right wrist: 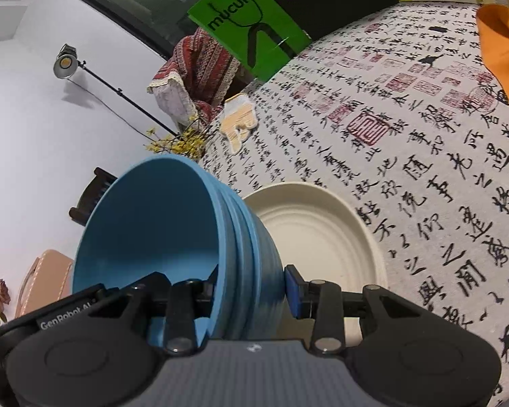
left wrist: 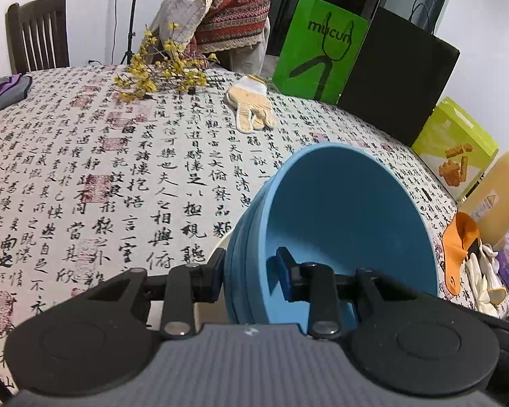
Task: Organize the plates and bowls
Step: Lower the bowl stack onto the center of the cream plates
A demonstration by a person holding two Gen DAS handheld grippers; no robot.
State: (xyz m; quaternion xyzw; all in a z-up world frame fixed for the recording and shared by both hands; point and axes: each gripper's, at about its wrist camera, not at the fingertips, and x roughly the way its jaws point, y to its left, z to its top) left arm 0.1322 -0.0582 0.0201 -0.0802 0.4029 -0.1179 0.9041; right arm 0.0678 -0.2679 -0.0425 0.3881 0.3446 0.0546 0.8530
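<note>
held: stack of nested blue plastic bowls (left wrist: 339,224), tilted in the air above the table | left gripper (left wrist: 251,276) narrowly closed on one side of the rim walls | right gripper (right wrist: 251,288) the same on the opposite side, likely to steady the stack | cream round plate (right wrist: 315,230) on calligraphy tablecloth (right wrist: 424,135), just beside, probably the place to put it

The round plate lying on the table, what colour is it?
Cream white round plate, clearest in the right wrist view.
</note>
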